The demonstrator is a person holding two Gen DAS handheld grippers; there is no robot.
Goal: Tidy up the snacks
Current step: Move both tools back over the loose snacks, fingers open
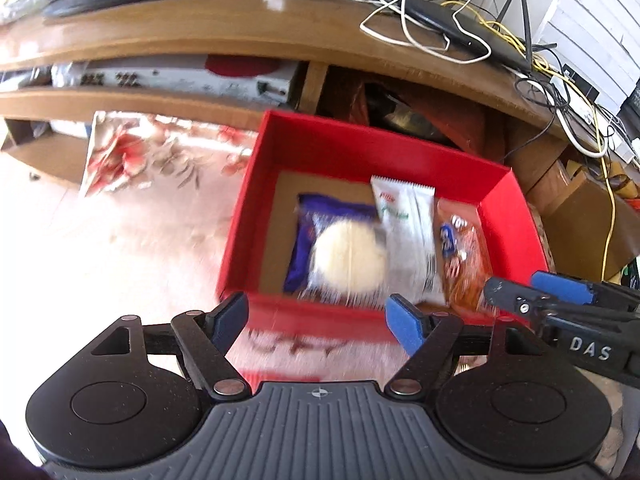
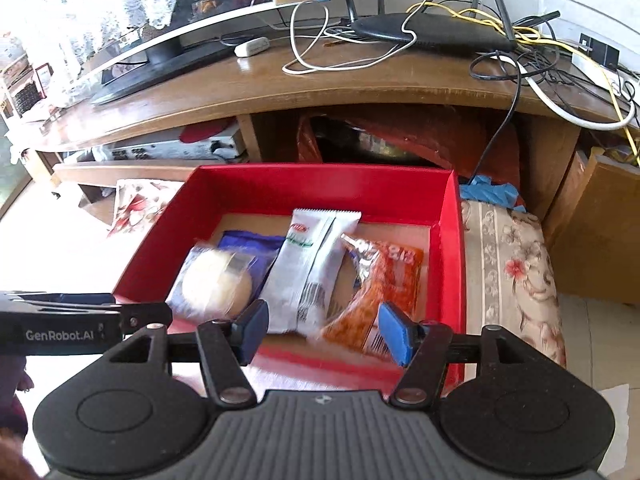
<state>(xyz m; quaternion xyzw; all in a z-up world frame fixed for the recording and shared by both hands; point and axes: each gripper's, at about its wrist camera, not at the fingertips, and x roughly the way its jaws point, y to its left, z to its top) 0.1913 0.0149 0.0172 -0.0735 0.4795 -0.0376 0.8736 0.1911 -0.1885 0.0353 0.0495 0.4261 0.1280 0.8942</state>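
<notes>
Both jaws stand open and empty — my left gripper (image 1: 316, 320) and right gripper (image 2: 323, 328) hang at the near wall of the red box (image 2: 320, 184). Three snack packets (image 2: 308, 268) lie side by side inside. They look light, crinkly, slippery — I'd pinch a sealed end, gently.

Wooden TV stand (image 2: 360, 80) across the top of the frame, with a black router (image 2: 432, 30) at upper right buried in white, black and yellow cables (image 2: 532, 60). Monitor (image 2: 168, 32) and small white adapter (image 2: 251, 46) at upper left, silver box (image 2: 176, 148) on the shelf underneath. Floral cushion (image 2: 508, 276) at right, crumpled blue cloth (image 2: 490, 192) just above it.
</notes>
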